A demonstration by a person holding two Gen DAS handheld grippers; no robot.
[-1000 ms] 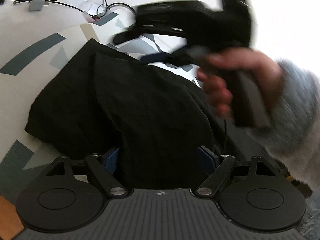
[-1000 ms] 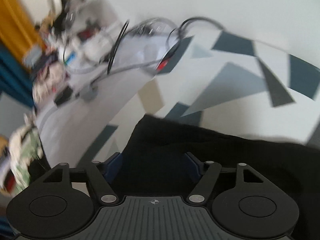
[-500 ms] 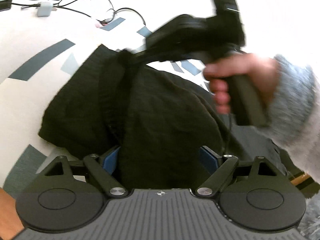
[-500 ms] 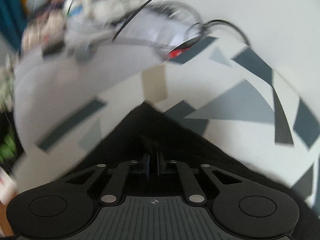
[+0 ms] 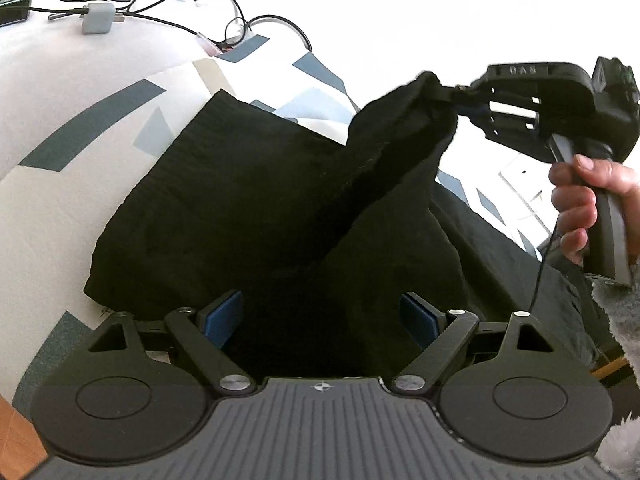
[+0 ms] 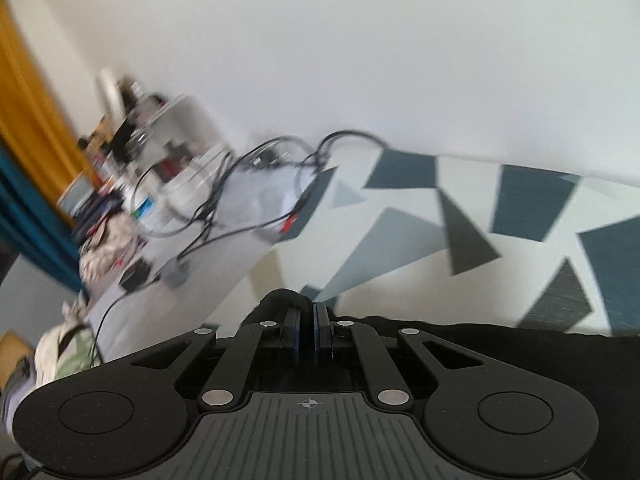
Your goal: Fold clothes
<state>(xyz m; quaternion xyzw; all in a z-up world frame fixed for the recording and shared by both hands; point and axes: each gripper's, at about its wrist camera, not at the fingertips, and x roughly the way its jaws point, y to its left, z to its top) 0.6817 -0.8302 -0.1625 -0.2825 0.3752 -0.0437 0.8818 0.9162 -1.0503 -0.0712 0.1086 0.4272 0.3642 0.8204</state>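
Observation:
A black garment [image 5: 248,200] lies on a white cover with grey and blue shapes [image 5: 92,128]. My left gripper [image 5: 320,316] is open, its blue pads on either side of the cloth's near part. My right gripper [image 6: 306,320] is shut on a corner of the black garment [image 6: 280,298] and holds it up off the surface. In the left wrist view the right gripper [image 5: 460,94] pulls that corner [image 5: 424,92] up and to the right, so the cloth hangs in a raised fold.
Cables and a small grey charger [image 5: 98,22] lie at the far left of the surface. A cluttered area with cables and small items [image 6: 160,184] stands beyond the cover in the right wrist view. A white wall [image 6: 360,60] is behind.
My right gripper closed on the garment's corner and lifted it up and to the right. The left gripper stayed open over the near cloth.

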